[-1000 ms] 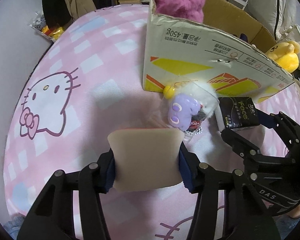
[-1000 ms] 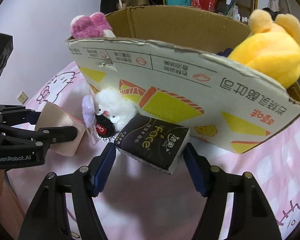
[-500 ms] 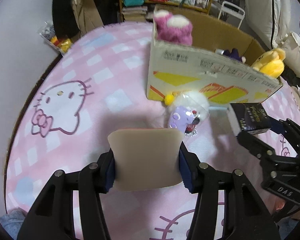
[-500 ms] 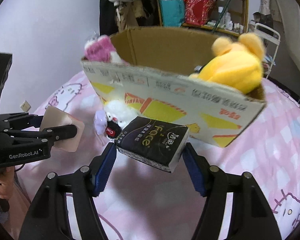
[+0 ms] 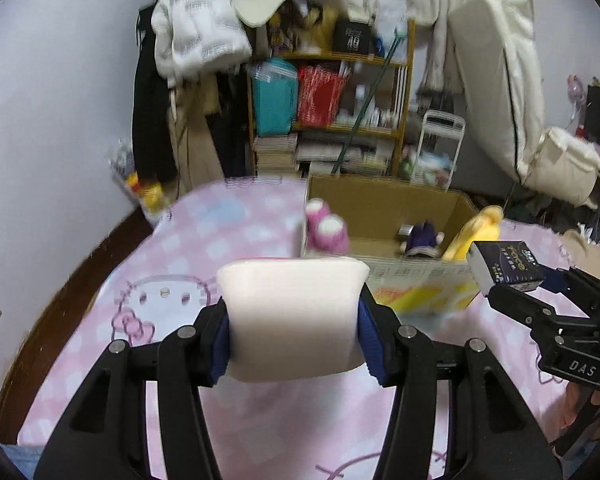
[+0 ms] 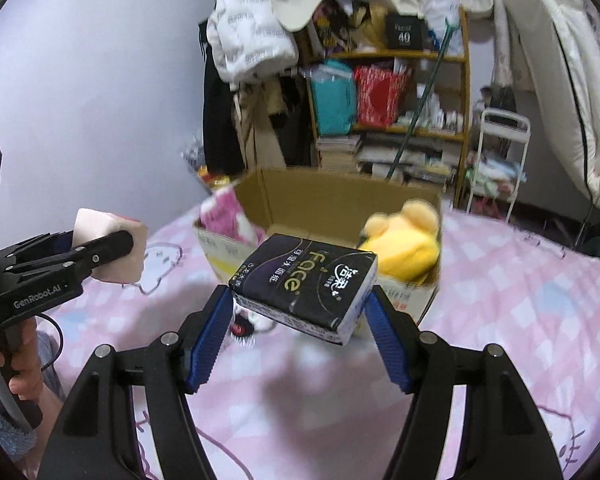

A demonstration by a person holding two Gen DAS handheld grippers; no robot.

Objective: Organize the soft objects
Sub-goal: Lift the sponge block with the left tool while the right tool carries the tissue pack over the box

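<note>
My left gripper is shut on a pale pink foam block and holds it up above the bed; it also shows in the right wrist view. My right gripper is shut on a black tissue pack, also seen in the left wrist view. Both are raised in front of an open cardboard box that holds a pink plush, a yellow plush and a small purple toy.
The pink Hello Kitty bedspread lies below. A small white and purple toy lies on it by the box front. A cluttered shelf and hanging clothes stand behind the bed.
Both grippers have risen and tilted up with their loads; the box now shows from above its rim, with its inside visible.
</note>
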